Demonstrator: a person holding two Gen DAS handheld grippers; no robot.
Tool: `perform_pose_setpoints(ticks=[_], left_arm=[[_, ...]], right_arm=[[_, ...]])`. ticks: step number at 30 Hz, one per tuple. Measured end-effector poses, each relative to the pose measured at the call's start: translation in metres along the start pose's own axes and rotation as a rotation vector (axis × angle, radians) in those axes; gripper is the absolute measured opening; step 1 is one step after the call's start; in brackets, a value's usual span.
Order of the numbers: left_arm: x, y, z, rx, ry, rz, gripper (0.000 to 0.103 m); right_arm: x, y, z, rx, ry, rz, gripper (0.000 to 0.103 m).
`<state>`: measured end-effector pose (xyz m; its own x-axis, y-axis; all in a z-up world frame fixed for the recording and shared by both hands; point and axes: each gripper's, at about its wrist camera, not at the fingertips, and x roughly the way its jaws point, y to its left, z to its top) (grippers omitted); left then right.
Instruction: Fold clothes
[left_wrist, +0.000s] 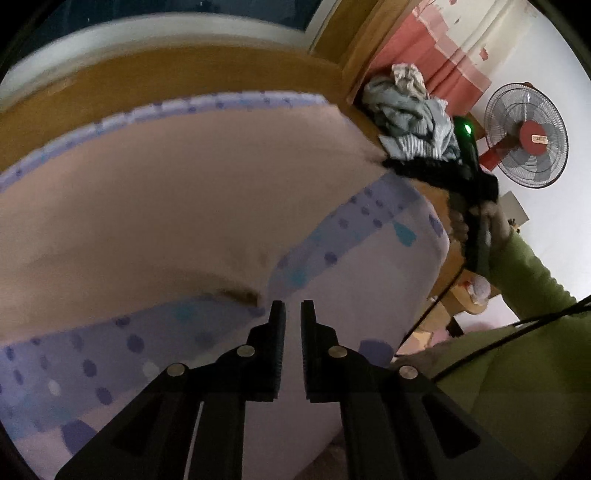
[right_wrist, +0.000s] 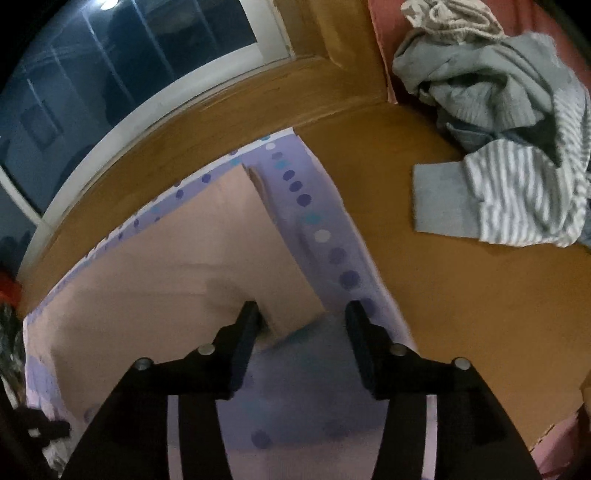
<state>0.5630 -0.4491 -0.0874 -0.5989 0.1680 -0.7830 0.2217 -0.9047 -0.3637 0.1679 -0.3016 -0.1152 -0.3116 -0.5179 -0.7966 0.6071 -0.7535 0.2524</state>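
The left gripper (left_wrist: 293, 314) is seen slightly parted, nothing between its jaws, above the near edge of the peach garment (left_wrist: 166, 206) spread on lilac dotted bedding (left_wrist: 351, 295). The right gripper (right_wrist: 301, 314) is held wide apart over the garment's near right corner, pads not pressing. Far right, a pile of grey and striped clothes (right_wrist: 509, 147) is seen.

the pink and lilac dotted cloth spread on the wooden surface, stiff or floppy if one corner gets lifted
Probably floppy: the pink and lilac dotted cloth lies flat with a corner already turned over, so a lifted corner should drape. Likely light, since it looks thin. It may slide on the smooth wooden surface rather than stay put.
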Motion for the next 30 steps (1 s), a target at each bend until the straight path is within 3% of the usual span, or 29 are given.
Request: perform_pose_setpoints(ticks=[2, 4, 7, 10, 12, 14, 15, 16, 22, 27, 30], left_arm=[[-0.003, -0.001, 0.014, -0.007, -0.058, 0.002, 0.021], [0.002, 0.003, 0.026, -0.017, -0.089, 0.015, 0.021], [0.03, 0.016, 0.039, -0.063, -0.075, 0.043, 0.021], [0.051, 0.026, 0.036, -0.127, -0.033, 0.045, 0.021], [0.059, 0.026, 0.028, -0.15, -0.023, 0.057, 0.021], [0.059, 0.024, 0.021, -0.173, -0.026, 0.069, 0.021], [0.058, 0.024, 0.019, -0.191, -0.03, 0.071, 0.021], [0.057, 0.025, 0.017, -0.216, -0.038, 0.07, 0.021], [0.054, 0.016, 0.007, -0.275, -0.093, 0.126, 0.021], [0.056, 0.011, 0.007, -0.297, -0.126, 0.192, 0.021], [0.056, 0.011, 0.005, -0.327, -0.143, 0.216, 0.021]], right_arm=[[-0.015, -0.002, 0.004, -0.023, -0.038, -0.03, 0.049], [-0.029, 0.0, 0.014, -0.05, -0.096, -0.03, 0.049], [-0.024, 0.016, 0.041, -0.089, -0.118, 0.099, 0.049], [0.009, 0.043, 0.062, -0.137, -0.064, 0.223, 0.047], [0.04, 0.06, 0.072, -0.176, -0.009, 0.256, 0.034], [0.076, 0.069, 0.078, -0.22, 0.045, 0.196, 0.028], [0.086, 0.068, 0.082, -0.234, 0.043, 0.18, 0.004], [0.092, 0.067, 0.086, -0.244, 0.03, 0.176, 0.0], [0.112, 0.066, 0.101, -0.273, -0.005, 0.158, 0.0], [0.081, 0.082, 0.09, -0.287, -0.053, 0.143, 0.003], [0.063, 0.103, 0.078, -0.377, -0.073, 0.213, 0.003]])
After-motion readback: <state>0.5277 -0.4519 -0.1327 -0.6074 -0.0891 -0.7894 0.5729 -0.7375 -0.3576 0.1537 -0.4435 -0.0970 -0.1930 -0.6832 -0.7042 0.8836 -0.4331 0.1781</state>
